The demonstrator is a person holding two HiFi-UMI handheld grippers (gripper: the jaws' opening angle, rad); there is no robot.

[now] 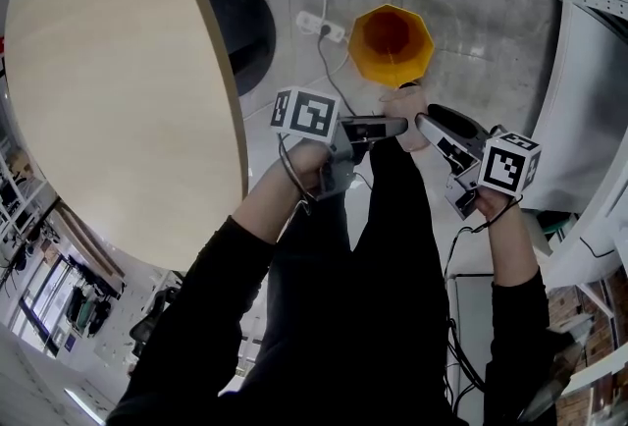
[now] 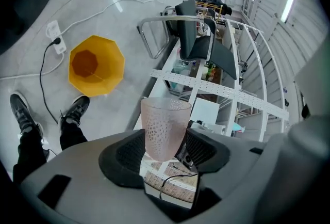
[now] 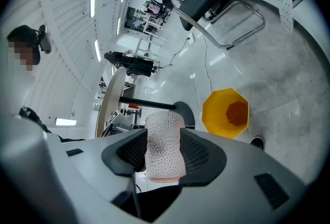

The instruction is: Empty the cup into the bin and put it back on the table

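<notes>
The round table (image 1: pixel 118 71) is bare where it shows. The yellow bin (image 1: pixel 391 43) stands on the floor, well apart from it. The left gripper (image 1: pixel 383 128) and right gripper (image 1: pixel 432 132) are both clamped on the clear dimpled cup (image 2: pixel 164 127), one from each side. They hold it in the air near the bin, over the person's legs. I can't tell whether it has been emptied. Putting it back on the table remains.
</notes>
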